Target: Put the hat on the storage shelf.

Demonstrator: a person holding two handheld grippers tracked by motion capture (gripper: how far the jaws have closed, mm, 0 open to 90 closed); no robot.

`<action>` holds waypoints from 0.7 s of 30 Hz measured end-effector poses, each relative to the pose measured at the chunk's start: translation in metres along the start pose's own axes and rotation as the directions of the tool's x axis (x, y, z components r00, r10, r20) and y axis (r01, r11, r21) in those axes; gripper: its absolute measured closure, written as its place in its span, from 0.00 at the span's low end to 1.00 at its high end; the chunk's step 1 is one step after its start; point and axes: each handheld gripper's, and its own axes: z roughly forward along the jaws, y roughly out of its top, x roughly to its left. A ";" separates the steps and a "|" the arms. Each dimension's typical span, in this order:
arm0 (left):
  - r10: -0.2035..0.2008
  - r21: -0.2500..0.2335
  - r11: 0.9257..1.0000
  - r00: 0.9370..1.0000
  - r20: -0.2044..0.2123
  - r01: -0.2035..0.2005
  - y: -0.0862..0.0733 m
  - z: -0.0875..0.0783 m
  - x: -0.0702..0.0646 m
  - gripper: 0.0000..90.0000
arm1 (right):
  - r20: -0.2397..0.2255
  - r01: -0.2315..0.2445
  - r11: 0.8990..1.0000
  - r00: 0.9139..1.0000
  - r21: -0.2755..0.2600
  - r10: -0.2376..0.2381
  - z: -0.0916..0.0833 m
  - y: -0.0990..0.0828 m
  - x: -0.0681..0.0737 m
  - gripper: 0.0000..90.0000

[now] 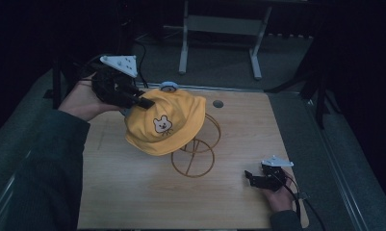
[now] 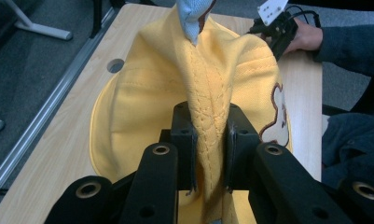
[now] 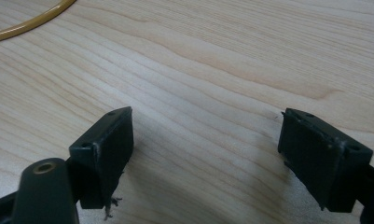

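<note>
1. Pinching a fold of the yellow cloth cap with the bear patch (image 1: pixel 164 122), the left gripper (image 1: pixel 141 102) has its jaws nearly together on the fabric, at about ten o'clock from the table's middle in the high view.
2. In the left gripper view the same cap (image 2: pixel 142 107) bunches into a stitched ridge squeezed between the two black pads (image 2: pixel 184 140), with a pale blue piece at the far end of the ridge at twelve o'clock.
3. The cap sits over the yellow wire hat stand (image 1: pixel 195 159), whose rings show at the cap's five o'clock side.
4. The right gripper (image 1: pixel 250 177) rests on the light wooden table (image 1: pixel 133 192) at about four o'clock, well apart from the cap.
5. Its jaws stand wide with nothing between them, bare wood (image 3: pixel 212 70) showing in the gap, and a curve of yellow wire (image 3: pixel 31 21) at eleven o'clock.
</note>
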 end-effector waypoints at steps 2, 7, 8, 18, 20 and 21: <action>0.005 0.007 1.000 1.000 0.000 -0.005 0.001 0.001 0.001 0.86 | 0.000 0.000 1.000 1.000 0.000 0.000 0.000 0.000 0.000 0.20; 0.004 0.015 1.000 1.000 -0.001 -0.004 0.003 0.005 0.001 0.85 | 0.000 0.001 1.000 1.000 0.001 -0.001 0.000 0.000 0.000 0.20; 0.004 0.014 1.000 1.000 -0.001 -0.004 0.004 0.006 0.001 0.85 | 0.000 0.001 1.000 1.000 0.001 -0.001 0.000 0.000 0.000 0.20; 0.012 0.012 1.000 1.000 0.002 -0.012 0.012 0.013 0.000 0.85 | -0.001 0.000 1.000 1.000 0.001 0.000 0.000 0.000 0.000 0.20; 0.013 0.009 1.000 1.000 0.001 -0.013 0.014 0.015 0.000 0.85 | -0.002 0.000 1.000 1.000 0.001 0.000 0.000 0.000 0.000 0.20; 0.015 0.010 1.000 1.000 0.003 -0.015 0.015 0.016 0.000 0.85 | -0.001 0.000 1.000 1.000 0.001 0.000 0.000 0.000 0.000 0.20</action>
